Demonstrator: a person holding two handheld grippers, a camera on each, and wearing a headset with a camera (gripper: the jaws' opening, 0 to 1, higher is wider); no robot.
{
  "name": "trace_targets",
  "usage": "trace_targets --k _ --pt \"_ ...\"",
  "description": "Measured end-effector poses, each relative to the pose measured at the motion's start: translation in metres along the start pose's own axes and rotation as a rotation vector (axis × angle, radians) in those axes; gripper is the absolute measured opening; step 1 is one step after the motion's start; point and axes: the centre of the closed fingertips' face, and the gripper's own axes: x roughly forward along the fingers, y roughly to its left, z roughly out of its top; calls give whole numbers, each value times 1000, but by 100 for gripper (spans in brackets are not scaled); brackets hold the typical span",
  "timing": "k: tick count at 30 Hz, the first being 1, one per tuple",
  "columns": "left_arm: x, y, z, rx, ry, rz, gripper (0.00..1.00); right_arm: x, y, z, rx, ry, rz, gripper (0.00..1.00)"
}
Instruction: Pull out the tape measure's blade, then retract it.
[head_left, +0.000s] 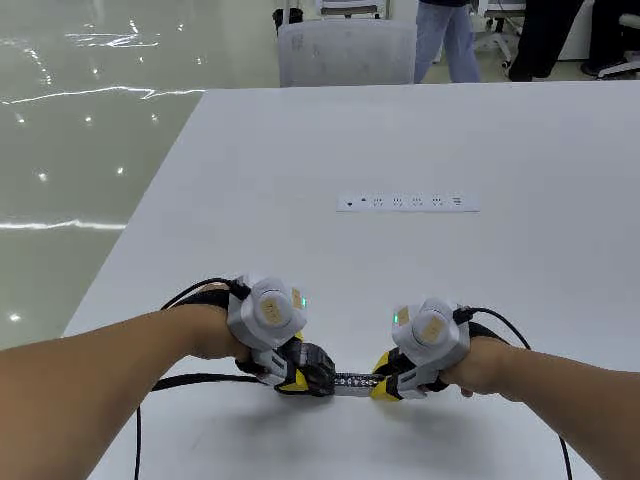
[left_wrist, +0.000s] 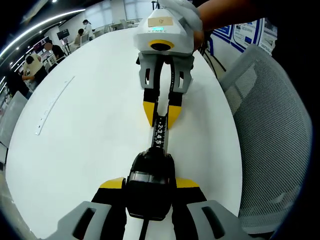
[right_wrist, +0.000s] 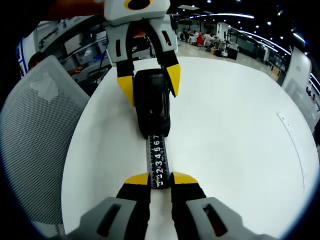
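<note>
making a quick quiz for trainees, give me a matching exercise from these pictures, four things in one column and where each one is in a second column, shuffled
Column one
1 black plastic tape measure case
2 numbered metal blade
3 white power strip
4 grey mesh chair

Column two
a beyond the far edge of the white table
b clamped in the left gripper
c end pinched in the right gripper
d flat on the table top, past both grippers

Pairs: 1-b, 2-c, 3-d, 4-a
</note>
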Motion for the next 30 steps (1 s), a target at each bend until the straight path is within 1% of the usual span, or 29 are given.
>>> trace_targets --k 6,16,19,30 --pt "0 -1 0 -4 -6 6 32 -2 0 -2 0 -2 -2 13" --pt "-1 0 -2 4 -4 8 32 -3 1 -6 -7 5 -3 14" --pt "-1 0 -1 2 -10 11 32 -4 2 -7 -6 5 -2 14" --pt "-1 -1 0 -2 -6 11 32 -12 2 -13 -12 10 0 13"
